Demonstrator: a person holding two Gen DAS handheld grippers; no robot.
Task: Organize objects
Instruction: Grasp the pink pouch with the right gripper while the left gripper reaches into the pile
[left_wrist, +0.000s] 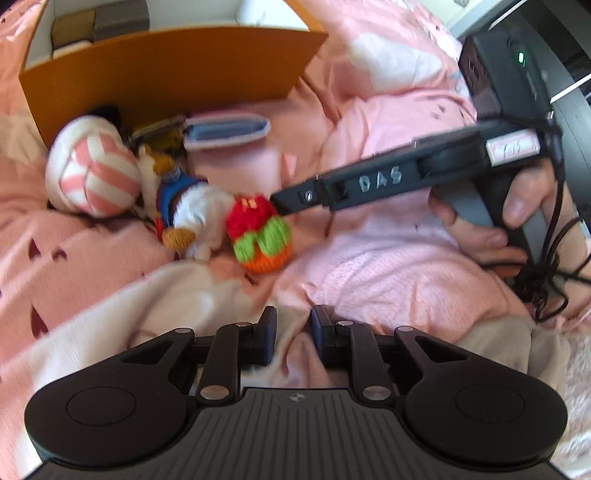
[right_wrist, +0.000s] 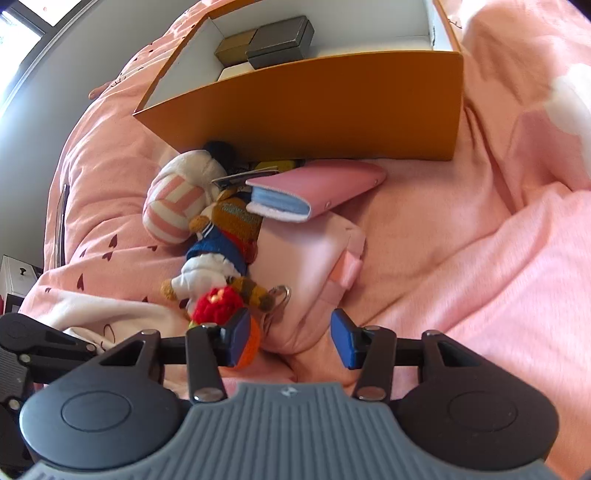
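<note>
1. Several soft things lie in a row on the pink bed cover (right_wrist: 461, 258), in front of the orange cardboard box (right_wrist: 314, 107): a pink-and-white striped plush (right_wrist: 173, 206), then a knitted doll in blue clothes (right_wrist: 218, 254), then a small red, green and orange knitted toy (left_wrist: 258, 236).
2. Further right, a pink wallet (right_wrist: 325, 188) rests on a pale pink pouch (right_wrist: 303, 266).
3. The left tool (left_wrist: 293, 332) hovers above the cover, its jaws a little apart and holding nothing.
4. The right tool (right_wrist: 290, 338) has its jaws wide apart; its left finger touches the knitted toy.
</note>
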